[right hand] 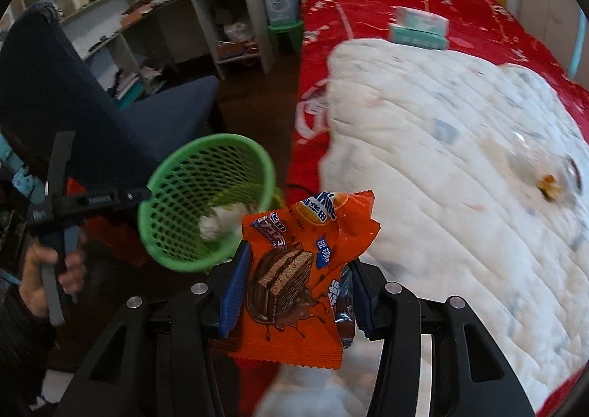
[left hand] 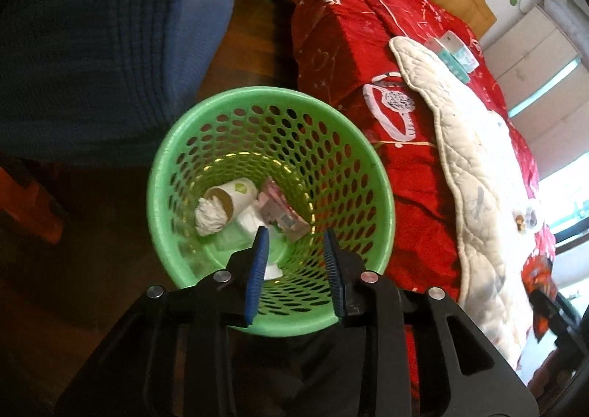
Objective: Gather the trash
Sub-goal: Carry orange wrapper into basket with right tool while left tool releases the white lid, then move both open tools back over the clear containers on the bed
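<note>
From the left wrist, the left gripper (left hand: 296, 251) hangs with jaws apart and empty over the green basket (left hand: 368, 174) of trash, red bed (left hand: 342, 49) at two o'clock; from the right wrist, the right gripper (right hand: 298, 292) clamps an orange snack wrapper (right hand: 294, 269), basket at ten o'clock, white quilt (right hand: 441, 166) at two.

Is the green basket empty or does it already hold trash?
Not empty: the green basket holds a paper cup, tissue wad and pink wrapper.

quilt (right hand: 460, 166) blurred, small box (right hand: 419, 28) print unreadable
</note>
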`<state>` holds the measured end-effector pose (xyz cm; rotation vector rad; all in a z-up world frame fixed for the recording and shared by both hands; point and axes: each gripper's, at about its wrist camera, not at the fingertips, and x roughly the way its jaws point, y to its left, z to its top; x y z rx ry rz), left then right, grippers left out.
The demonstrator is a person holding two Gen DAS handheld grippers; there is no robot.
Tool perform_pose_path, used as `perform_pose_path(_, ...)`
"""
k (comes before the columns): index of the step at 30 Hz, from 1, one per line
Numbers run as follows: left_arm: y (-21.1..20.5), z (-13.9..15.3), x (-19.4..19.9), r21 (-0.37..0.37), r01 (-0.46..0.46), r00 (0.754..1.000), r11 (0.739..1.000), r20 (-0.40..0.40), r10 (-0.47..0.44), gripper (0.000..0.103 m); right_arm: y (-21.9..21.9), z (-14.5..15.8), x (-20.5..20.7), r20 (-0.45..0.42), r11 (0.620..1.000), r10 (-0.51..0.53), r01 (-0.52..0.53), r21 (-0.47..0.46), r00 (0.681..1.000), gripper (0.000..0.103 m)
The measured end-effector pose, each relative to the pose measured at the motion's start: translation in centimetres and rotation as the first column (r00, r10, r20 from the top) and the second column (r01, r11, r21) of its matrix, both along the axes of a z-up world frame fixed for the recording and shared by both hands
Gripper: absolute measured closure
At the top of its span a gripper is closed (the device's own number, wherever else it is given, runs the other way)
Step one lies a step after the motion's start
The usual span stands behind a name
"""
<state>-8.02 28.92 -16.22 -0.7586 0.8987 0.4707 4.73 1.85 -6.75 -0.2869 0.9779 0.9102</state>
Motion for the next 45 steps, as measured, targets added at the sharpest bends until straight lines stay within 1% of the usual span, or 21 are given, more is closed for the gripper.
perform_pose_path(2,0.0,0.3,-0.7,0.01,-0.005,1.0,1.0,0.003,0.005,0.064,1.7,0.0,-0.3,-0.007,1.0,0.028,-0.028,0.012,1.0,0.055)
perform_pose_path(5,-0.1,0.8,-1.8,0.037,-0.011,1.0,0.999,-0.002,0.011,0.063,4.1,-0.1,-0.7,-0.012,0.998,0.063,-0.063,0.022,0.998,0.055)
perform_pose_path(7,0.1,1.1,-2.6,0.045,-0.022,1.0,0.999,0.002,0.022,0.06,5.6,-0.3,-0.7,-0.026,0.996,0.079,-0.079,0.03,0.997,0.055)
perform_pose_path(10,0.5,1.6,-3.7,0.063,-0.041,0.999,0.997,0.004,0.041,0.056,7.8,-1.0,-0.6,-0.06,0.995,0.093,-0.091,0.045,0.994,0.055)
perform_pose_path(14,0.6,2.1,-4.9,0.086,-0.052,0.999,0.995,0.003,0.052,0.053,10.9,-2.0,-0.9,-0.083,0.993,0.11,-0.107,0.044,0.99,0.055)
perform_pose_path(18,0.8,2.3,-5.3,0.102,-0.06,0.998,0.993,0.002,0.06,0.05,13.1,-2.7,-1.2,-0.102,0.991,0.124,-0.119,0.055,0.987,0.051)
perform_pose_path(19,0.9,2.2,-5.5,0.101,-0.064,0.998,0.993,0.002,0.064,0.05,13.6,-2.8,-1.3,-0.107,0.99,0.129,-0.123,0.061,0.986,0.046)
perform_pose_path(21,1.0,2.2,-5.8,0.099,-0.066,0.998,0.993,0.002,0.066,0.049,14.5,-3.0,-1.3,-0.114,0.99,0.134,-0.127,0.069,0.984,0.044)
perform_pose_path(22,1.1,2.1,-5.9,0.098,-0.067,0.998,0.993,-0.001,0.067,0.049,14.8,-3.1,-1.4,-0.117,0.989,0.136,-0.128,0.073,0.984,0.04)
perform_pose_path(24,1.2,1.9,-6.0,0.093,-0.068,0.998,0.993,-0.004,0.069,0.049,15.1,-3.0,-1.4,-0.128,0.988,0.139,-0.128,0.092,0.982,0.032)
perform_pose_path(26,1.2,1.9,-5.9,0.091,-0.068,0.998,0.994,-0.008,0.069,0.048,15.3,-2.8,-1.4,-0.124,0.986,0.136,-0.123,0.109,0.983,0.031)
perform_pose_path(28,1.1,1.9,-5.7,0.093,-0.06,0.998,0.994,-0.011,0.061,0.048,15.3,-2.5,-1.4,-0.12,0.986,0.136,-0.122,0.117,0.983,0.028)
perform_pose_path(34,0.4,2.3,-4.7,0.11,-0.032,0.999,0.993,-0.015,0.033,0.046,13.9,-1.5,-1.1,-0.099,0.986,0.121,-0.109,0.122,0.988,0.027)
perform_pose_path(38,-0.4,2.7,-3.6,0.115,-0.001,1.0,0.993,-0.015,0.003,0.045,12.1,-1.0,-0.2,-0.08,0.99,0.086,-0.076,0.12,0.993,0.026)
perform_pose_path(40,-1.0,3.0,-2.8,0.121,0.02,1.0,0.992,-0.014,-0.019,0.045,10.9,-0.6,0.4,-0.069,0.991,0.059,-0.051,0.122,0.996,0.025)
perform_pose_path(45,-2.4,3.8,-0.9,0.133,0.069,0.998,0.989,-0.008,-0.068,0.044,6.9,0.2,2.8,-0.055,0.991,-0.028,0.035,0.129,0.998,0.025)
